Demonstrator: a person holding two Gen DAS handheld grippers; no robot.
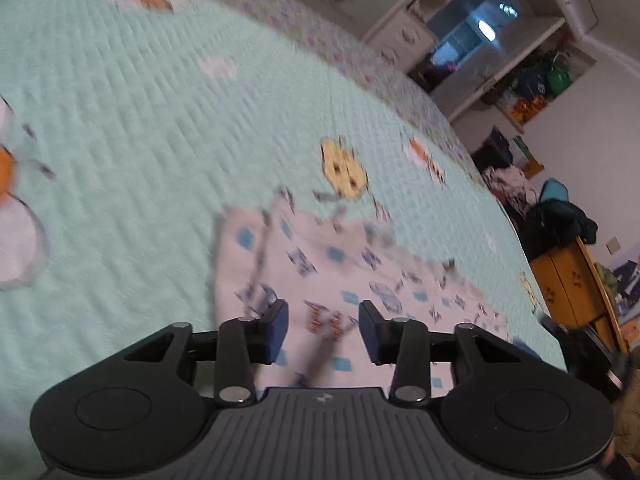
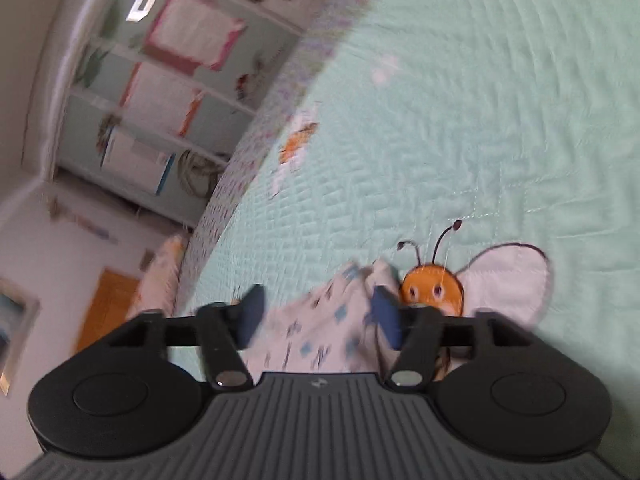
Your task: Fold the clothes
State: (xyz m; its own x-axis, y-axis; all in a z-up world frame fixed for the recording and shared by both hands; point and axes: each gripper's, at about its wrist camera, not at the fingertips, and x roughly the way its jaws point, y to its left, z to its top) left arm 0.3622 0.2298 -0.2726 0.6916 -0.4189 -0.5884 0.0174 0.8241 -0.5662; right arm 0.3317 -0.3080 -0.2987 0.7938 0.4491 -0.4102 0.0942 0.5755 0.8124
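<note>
On the mint quilt (image 1: 120, 140), left gripper (image 1: 323, 330) and right gripper (image 2: 316, 316) both gape empty over the printed garment (image 1: 340, 264); pinch opposite edges squarely before lifting.

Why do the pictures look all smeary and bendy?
Left wrist view: the patterned garment and the bedspread are smeared by motion blur, while the left hand-held gripper stays sharp. Right wrist view: the shelves blur, the bee patch looks clearer, and the fisheye lens curves the bed's edge.

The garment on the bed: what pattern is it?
The garment is white with small blue squares and darker printed motifs, blurred. It shows best in the left wrist view.
</note>
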